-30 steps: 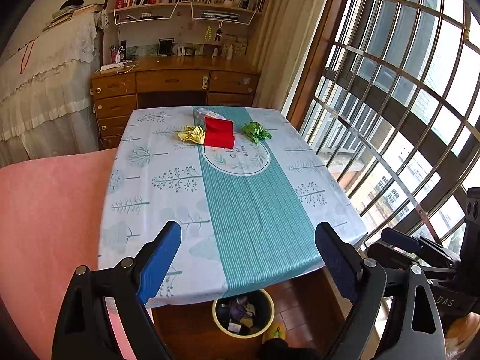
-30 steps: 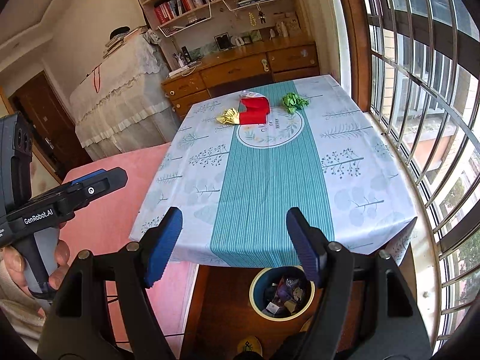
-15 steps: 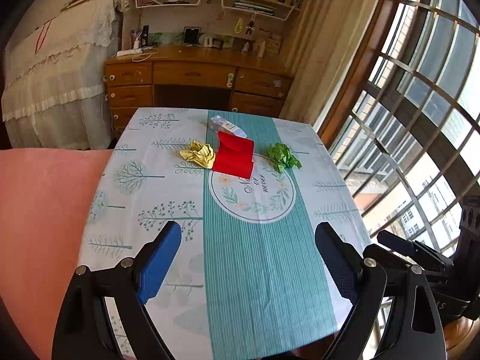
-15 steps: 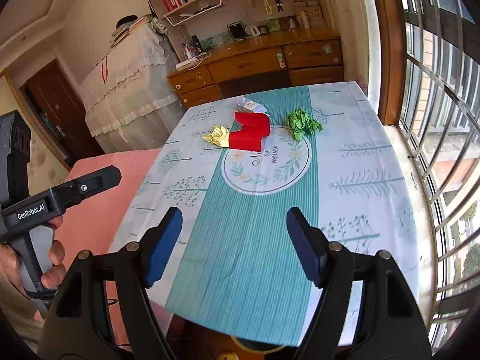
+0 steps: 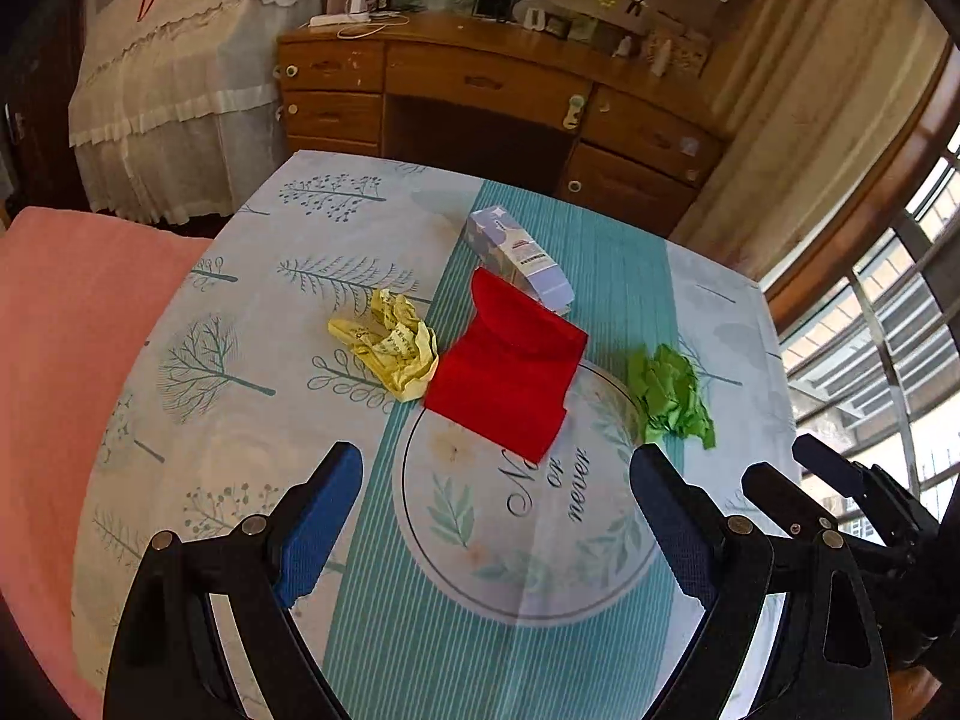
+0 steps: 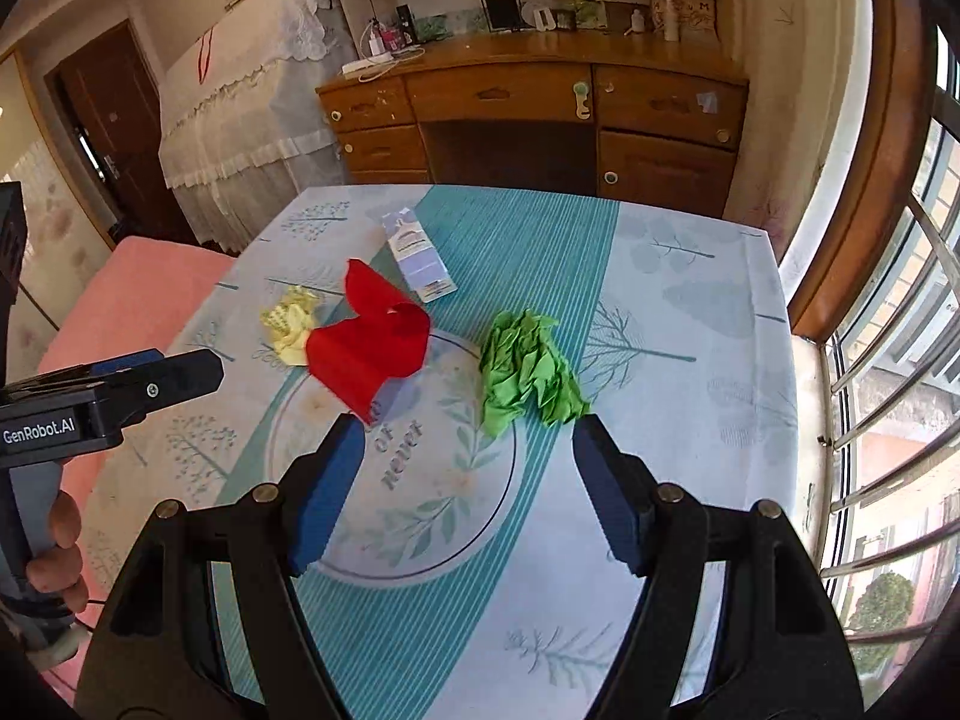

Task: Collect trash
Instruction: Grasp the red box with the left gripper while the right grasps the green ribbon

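Four pieces of trash lie on the table's cloth (image 5: 252, 420) (image 6: 690, 312). A crumpled yellow paper (image 5: 393, 343) (image 6: 289, 324) sits left of a folded red paper (image 5: 507, 372) (image 6: 369, 345). A small pale purple box (image 5: 521, 255) (image 6: 417, 255) lies behind the red paper. A crumpled green paper (image 5: 671, 393) (image 6: 528, 373) lies on the right. My left gripper (image 5: 497, 510) hovers open just short of the red paper. My right gripper (image 6: 467, 480) hovers open just short of the green paper. Neither holds anything.
A wooden desk (image 5: 480, 84) (image 6: 528, 90) with drawers stands beyond the table. A pink cushion (image 5: 54, 324) (image 6: 126, 306) borders the left side. Barred windows (image 5: 888, 312) (image 6: 888, 360) run along the right. A hand (image 6: 57, 546) holds the left gripper's handle.
Both grippers have moved forward over the table and closer to the trash. The bin under the near table edge has dropped out of view. Both stay open.
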A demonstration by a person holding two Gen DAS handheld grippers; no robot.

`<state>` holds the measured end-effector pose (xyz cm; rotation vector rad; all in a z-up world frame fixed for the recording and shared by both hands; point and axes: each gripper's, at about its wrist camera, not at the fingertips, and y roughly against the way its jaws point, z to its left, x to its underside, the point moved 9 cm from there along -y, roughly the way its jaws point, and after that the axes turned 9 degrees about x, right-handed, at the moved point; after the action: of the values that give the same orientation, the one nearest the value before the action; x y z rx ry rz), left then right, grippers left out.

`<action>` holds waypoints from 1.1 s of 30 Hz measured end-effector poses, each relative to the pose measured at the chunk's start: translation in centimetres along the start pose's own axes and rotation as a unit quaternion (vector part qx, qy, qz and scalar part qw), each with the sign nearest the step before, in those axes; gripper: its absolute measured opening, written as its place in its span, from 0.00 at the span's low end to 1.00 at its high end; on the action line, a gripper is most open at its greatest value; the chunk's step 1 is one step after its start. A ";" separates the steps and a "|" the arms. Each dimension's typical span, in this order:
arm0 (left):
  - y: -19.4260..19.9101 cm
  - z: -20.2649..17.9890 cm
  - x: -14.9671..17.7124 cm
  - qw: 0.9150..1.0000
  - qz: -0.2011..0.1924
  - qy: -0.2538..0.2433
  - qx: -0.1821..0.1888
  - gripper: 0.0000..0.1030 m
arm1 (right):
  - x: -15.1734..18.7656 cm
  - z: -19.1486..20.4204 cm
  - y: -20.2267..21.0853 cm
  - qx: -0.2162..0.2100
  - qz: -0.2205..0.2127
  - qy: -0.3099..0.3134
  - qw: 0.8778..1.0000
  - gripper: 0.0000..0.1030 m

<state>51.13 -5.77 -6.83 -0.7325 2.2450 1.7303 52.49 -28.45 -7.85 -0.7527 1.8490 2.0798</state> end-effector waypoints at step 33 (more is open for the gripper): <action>-14.0 1.5 -1.4 0.983 0.064 0.143 -0.096 0.14 | 0.4 0.0 -12.2 -0.009 0.042 0.033 0.999 0.31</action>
<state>59.21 -6.58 -18.44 -0.9512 2.3742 2.0409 58.42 -26.58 -18.31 -0.7704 1.9309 2.1493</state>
